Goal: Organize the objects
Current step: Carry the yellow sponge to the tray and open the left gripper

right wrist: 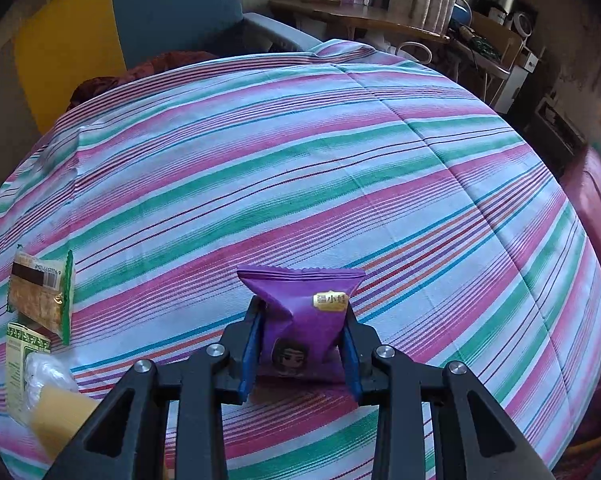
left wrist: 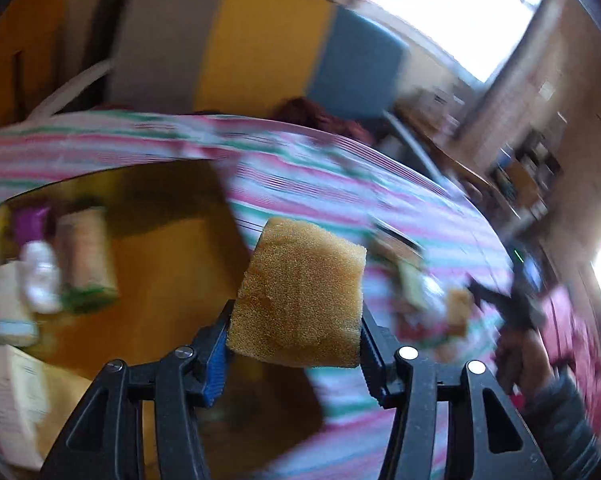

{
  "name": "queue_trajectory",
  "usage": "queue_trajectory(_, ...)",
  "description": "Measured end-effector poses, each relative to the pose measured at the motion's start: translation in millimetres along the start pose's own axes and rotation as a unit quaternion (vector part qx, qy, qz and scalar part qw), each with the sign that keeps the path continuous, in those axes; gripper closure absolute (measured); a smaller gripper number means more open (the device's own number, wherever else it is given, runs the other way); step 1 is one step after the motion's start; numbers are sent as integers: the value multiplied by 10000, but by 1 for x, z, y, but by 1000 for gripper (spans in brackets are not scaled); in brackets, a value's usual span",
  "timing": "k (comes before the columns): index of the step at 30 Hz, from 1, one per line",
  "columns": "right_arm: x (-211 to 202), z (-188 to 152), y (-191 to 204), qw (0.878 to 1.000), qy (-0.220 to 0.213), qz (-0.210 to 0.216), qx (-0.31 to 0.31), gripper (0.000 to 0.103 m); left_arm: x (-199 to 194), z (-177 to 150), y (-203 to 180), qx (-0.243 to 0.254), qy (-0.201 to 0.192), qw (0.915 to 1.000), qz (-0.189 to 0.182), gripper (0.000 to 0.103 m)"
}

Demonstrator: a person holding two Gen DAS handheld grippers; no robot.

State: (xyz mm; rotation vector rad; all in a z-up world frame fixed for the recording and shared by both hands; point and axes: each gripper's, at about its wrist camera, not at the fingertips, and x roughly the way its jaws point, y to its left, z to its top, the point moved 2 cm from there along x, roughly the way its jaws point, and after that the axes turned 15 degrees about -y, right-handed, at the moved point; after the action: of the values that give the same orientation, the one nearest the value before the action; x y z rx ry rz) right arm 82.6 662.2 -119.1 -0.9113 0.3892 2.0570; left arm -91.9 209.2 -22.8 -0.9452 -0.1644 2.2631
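Note:
My left gripper (left wrist: 296, 328) is shut on a yellow-brown sponge (left wrist: 300, 296) and holds it in the air by the right edge of an open cardboard box (left wrist: 172, 264). The box holds a purple packet (left wrist: 30, 220), a tan roll-shaped pack (left wrist: 86, 256) and white bottles (left wrist: 40, 276). My right gripper (right wrist: 304, 344) is shut on a purple snack packet (right wrist: 304, 316) just above the striped tablecloth (right wrist: 300, 160). The left wrist view is blurred by motion.
A green-edged cracker pack (right wrist: 40, 292), a green box (right wrist: 20, 364), a clear bag (right wrist: 48, 376) and another sponge (right wrist: 60, 416) lie at the cloth's left edge. A grey, yellow and blue chair (left wrist: 260, 40) stands behind the table. A cluttered side table (right wrist: 360, 12) is at the back right.

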Motion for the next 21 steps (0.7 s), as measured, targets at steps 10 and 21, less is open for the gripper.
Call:
queue_trajectory(10,0,0,3,9999,-13,-46,-113,68,50,27,104,-1234,200,9887,830,48)
queue_trajectory(21,-1,0,6,9996,-17,-88,-259,68,102,34,131,-1631,481,9753,1410,46)
